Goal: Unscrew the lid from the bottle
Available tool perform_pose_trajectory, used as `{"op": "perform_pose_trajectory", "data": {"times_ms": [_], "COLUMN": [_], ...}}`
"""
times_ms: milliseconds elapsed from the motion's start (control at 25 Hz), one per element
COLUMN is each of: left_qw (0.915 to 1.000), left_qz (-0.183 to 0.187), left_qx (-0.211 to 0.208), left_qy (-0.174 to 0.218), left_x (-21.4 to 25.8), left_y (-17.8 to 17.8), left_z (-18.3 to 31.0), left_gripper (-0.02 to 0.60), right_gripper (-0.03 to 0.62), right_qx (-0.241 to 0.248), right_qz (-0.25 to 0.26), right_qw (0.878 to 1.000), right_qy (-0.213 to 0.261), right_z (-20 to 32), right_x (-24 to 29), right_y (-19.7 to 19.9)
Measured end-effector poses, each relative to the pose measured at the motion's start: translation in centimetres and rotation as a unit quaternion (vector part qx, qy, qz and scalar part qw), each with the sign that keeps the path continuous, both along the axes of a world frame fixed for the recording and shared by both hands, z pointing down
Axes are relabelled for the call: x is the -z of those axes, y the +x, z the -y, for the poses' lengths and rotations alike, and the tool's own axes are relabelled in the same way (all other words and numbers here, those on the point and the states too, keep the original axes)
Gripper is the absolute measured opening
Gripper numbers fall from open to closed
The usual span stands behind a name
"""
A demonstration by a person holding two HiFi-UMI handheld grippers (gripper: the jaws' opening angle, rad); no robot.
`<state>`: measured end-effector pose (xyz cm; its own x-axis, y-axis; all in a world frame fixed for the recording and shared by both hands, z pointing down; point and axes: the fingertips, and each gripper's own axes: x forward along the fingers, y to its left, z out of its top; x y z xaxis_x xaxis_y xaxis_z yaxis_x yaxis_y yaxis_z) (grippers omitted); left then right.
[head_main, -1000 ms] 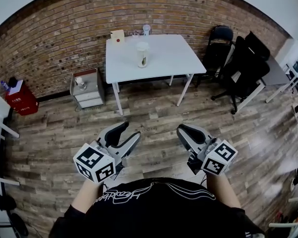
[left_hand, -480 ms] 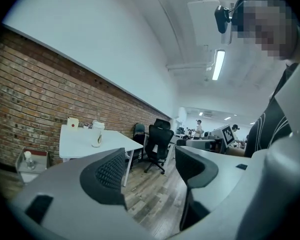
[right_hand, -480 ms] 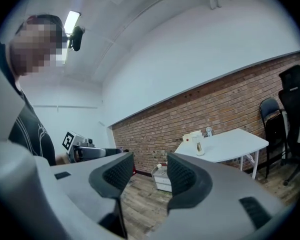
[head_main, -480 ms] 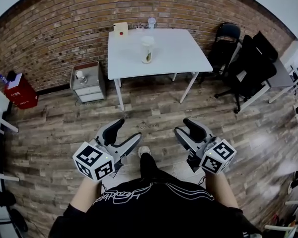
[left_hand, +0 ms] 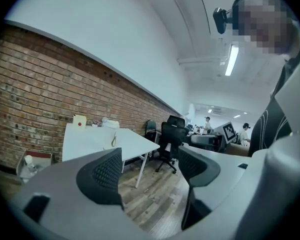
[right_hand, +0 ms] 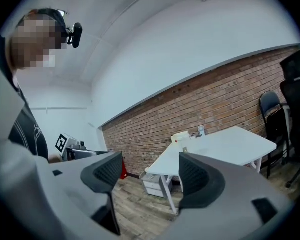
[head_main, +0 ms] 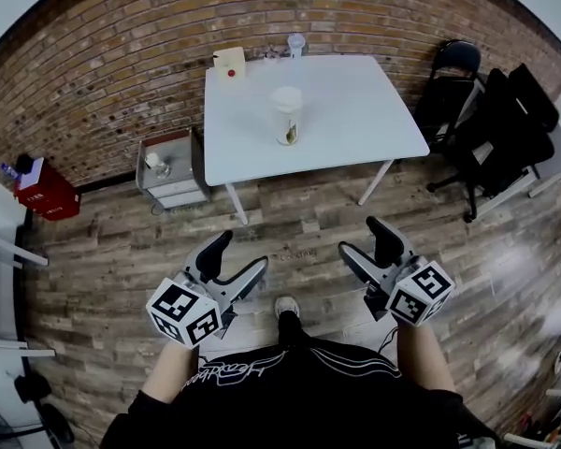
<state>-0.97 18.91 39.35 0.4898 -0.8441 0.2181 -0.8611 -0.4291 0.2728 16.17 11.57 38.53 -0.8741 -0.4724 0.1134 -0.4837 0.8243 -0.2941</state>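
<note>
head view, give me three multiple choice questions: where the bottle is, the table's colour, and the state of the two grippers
1. Where does the bottle stand?
A. on the floor
B. on the table
C. on a chair

2. What colour is the table?
A. black
B. white
C. green

3. How are the left gripper and the right gripper?
A. both shut on the bottle
B. both shut, empty
C. both open, empty

Answers:
1 B, the bottle stands upright near the table's middle, far from both grippers.
2 B, its top is plain white against the brick wall.
3 C, each gripper view shows the jaws apart, having just been opening, with nothing between them.
</note>
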Motion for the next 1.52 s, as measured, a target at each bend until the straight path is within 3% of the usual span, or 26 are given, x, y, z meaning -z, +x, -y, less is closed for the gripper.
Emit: {"op": "perform_pose_trajectory", "data": {"times_ms": [280,440,720,880,1360,1520], "left_qw": [0.9989,0.9982,0.9976,0.995,0.9897,0.9863], "left_qz": [0.037,0.042,0.064,0.094,0.11,0.111], "left_qx": [0.0,0.003,0.011,0.013,-0.06,-0.108], "left_qy": [-0.029,-0.043,-0.027,-0.031,-0.069,-0.057], "left_x": [-3.4,-4.7,-4.0,-4.8,-9.4,-10.7], "left_y": [-2.3,-2.8,-4.8,-5.7,-7.8,-7.2], "left_z": [10.5,14.1,18.5,21.1,31.3,34.5], "left_gripper": [0.354,0.354,0.354,0.354,0.353,0.353], "right_gripper": [0.368,0.374,0.388,0.387,0.387,0.381], "right_qx": [0.002,0.009,0.022,0.013,-0.059,-0.09], "right_qz": [-0.005,-0.01,-0.001,0.004,-0.017,-0.011], "right_qw": [1.0,1.0,0.999,1.0,0.998,0.996], "right_qy": [-0.005,-0.004,0.024,0.026,0.008,-0.006], "right_z": [9.7,13.5,16.1,17.1,22.9,24.8], "right_x": [-0.9,-1.1,1.0,1.5,1.9,2.0], "right_y": [-2.1,-3.1,-5.6,-5.9,-6.7,-6.3]}}
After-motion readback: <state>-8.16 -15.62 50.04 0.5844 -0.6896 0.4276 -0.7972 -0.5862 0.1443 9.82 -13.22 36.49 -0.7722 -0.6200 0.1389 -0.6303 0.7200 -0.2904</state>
